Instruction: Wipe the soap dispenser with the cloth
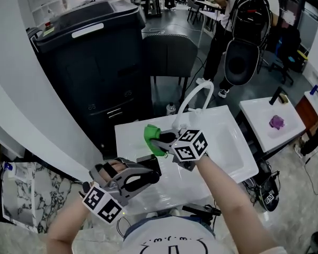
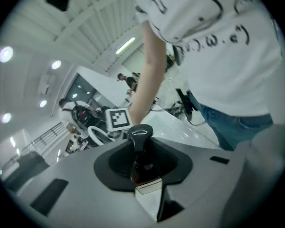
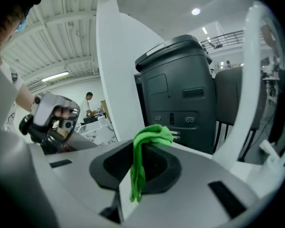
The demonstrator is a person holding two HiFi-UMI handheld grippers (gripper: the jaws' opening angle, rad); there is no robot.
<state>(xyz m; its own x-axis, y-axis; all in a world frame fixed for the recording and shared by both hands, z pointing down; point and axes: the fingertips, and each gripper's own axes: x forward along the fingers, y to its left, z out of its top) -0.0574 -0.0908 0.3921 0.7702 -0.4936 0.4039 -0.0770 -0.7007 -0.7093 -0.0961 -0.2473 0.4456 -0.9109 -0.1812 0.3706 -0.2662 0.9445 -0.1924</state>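
Note:
In the left gripper view a dark soap dispenser (image 2: 141, 161) with a black pump head and a pale label stands upright between the jaws, and my left gripper (image 2: 143, 177) is shut on it. In the head view that left gripper (image 1: 147, 169) is at lower left, over the front of the white basin top (image 1: 222, 157), with the soap dispenser (image 1: 150, 163) showing dark at its tip. Just beyond it my right gripper (image 1: 163, 141) is shut on a bunched green cloth (image 1: 152, 137). In the right gripper view the cloth (image 3: 145, 148) hangs down between the jaws of the right gripper (image 3: 138, 175).
A curved white faucet (image 1: 193, 97) rises behind the basin. A big black machine (image 1: 90, 52) and a dark chair (image 1: 169, 54) stand behind. A second white basin (image 1: 265, 123) with a purple thing (image 1: 277, 121) is at right. A person with a black bag (image 1: 246, 41) stands beyond.

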